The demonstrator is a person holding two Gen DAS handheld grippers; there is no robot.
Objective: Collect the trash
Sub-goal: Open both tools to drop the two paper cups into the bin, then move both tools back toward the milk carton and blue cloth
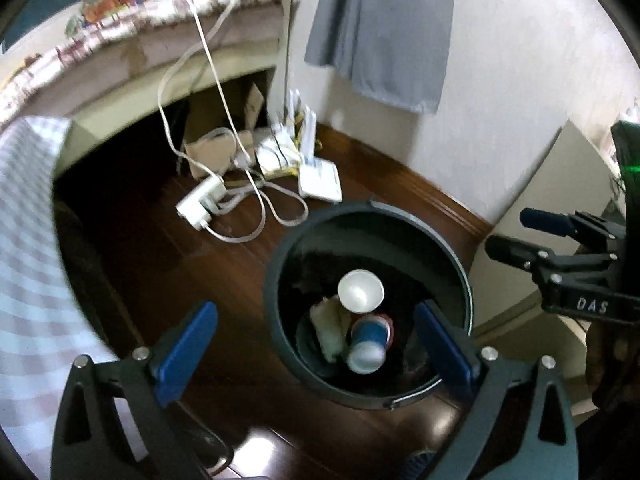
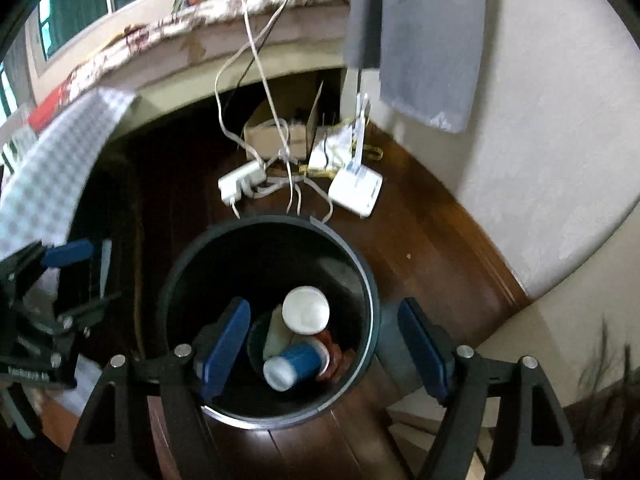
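Round dark plastic trash bin (image 1: 280, 280) stands on glossy dark wood floor (image 1: 200, 264), approx. centre of scene, near pale textured wall (image 1: 520, 80). Inside bin: white paper cup (image 1: 360, 292) mouth up, far side; blue cup (image 1: 368, 340) w/ white base lying on its side, near side, touching a red item beneath; crumpled pale wad (image 1: 330, 328) to the left of both. Left gripper (image 1: 316, 344): black frame, flat blue pads, jaws spread wide, nothing btwn them; right pad over bin rim, left pad over floor. Right gripper (image 2: 324, 346): same build, jaws apart, empty, left pad over bin opening, right pad outside rim. Far side: white power strip (image 1: 200, 204) w/ tangled pale cables, white flat box (image 1: 320, 184), cardboard under a shelf. Grey cloth (image 1: 380, 32) hangs on wall. Checked fabric (image 1: 28, 240) at left.
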